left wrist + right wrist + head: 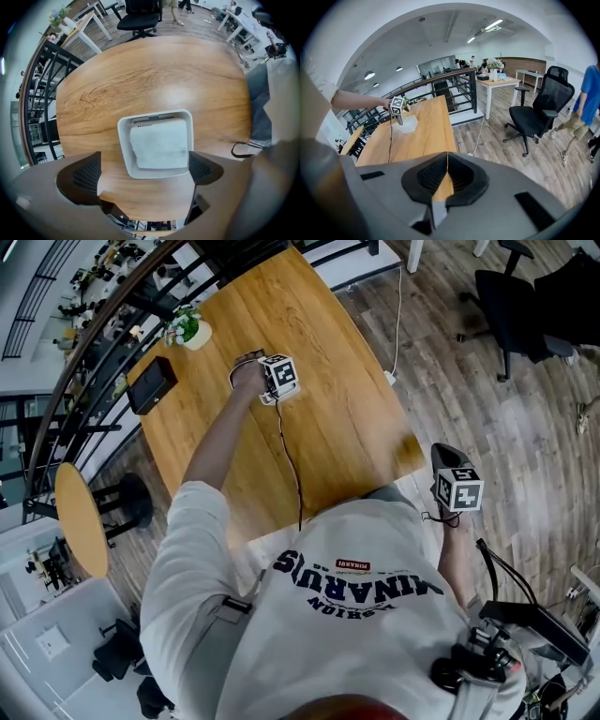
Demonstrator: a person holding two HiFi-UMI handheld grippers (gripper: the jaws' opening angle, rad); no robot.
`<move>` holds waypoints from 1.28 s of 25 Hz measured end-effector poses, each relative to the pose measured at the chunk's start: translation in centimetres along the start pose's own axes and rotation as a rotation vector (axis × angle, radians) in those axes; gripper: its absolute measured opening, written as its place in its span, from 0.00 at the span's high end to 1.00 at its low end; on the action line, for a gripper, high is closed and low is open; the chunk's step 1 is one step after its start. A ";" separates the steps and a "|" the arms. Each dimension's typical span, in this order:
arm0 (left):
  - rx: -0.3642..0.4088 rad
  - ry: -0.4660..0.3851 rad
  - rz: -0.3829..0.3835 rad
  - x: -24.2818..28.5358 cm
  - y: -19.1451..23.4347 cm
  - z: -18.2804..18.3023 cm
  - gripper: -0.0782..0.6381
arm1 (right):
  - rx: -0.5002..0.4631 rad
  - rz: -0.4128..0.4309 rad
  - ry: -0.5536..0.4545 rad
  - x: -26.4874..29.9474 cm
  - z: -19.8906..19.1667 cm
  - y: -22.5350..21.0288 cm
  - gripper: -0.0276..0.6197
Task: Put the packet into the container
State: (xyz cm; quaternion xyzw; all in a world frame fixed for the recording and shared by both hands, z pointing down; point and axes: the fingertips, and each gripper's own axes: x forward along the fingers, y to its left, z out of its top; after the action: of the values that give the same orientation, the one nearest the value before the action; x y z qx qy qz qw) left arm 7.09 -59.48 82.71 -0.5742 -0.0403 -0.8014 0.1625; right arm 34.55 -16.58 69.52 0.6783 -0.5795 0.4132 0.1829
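White short-sleeved shirt (375, 643), dark lettering; grey left gripper (144, 172) and right gripper (446, 176) carry square-marked cubes (279, 375); black cable (292, 465) behind the left.

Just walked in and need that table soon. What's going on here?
A person is working with two hand-held grippers. The left gripper hangs over a white container on the wooden table, jaws wide apart, gripping nothing. The white packet already lies inside the container. The right gripper is shut and empty, held off to the side, away from the container.
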 end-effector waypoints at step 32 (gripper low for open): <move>-1.209 -1.723 0.772 -45.1 -21.0 -18.9 0.42 | -0.614 0.499 -0.460 -3.4 22.1 22.7 0.94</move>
State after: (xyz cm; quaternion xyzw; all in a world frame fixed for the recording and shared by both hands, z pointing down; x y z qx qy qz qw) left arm -3.52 -34.78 36.75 -0.8957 0.4374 0.0795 0.0127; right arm 21.02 -36.47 48.61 0.5065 -0.8463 0.0924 0.1368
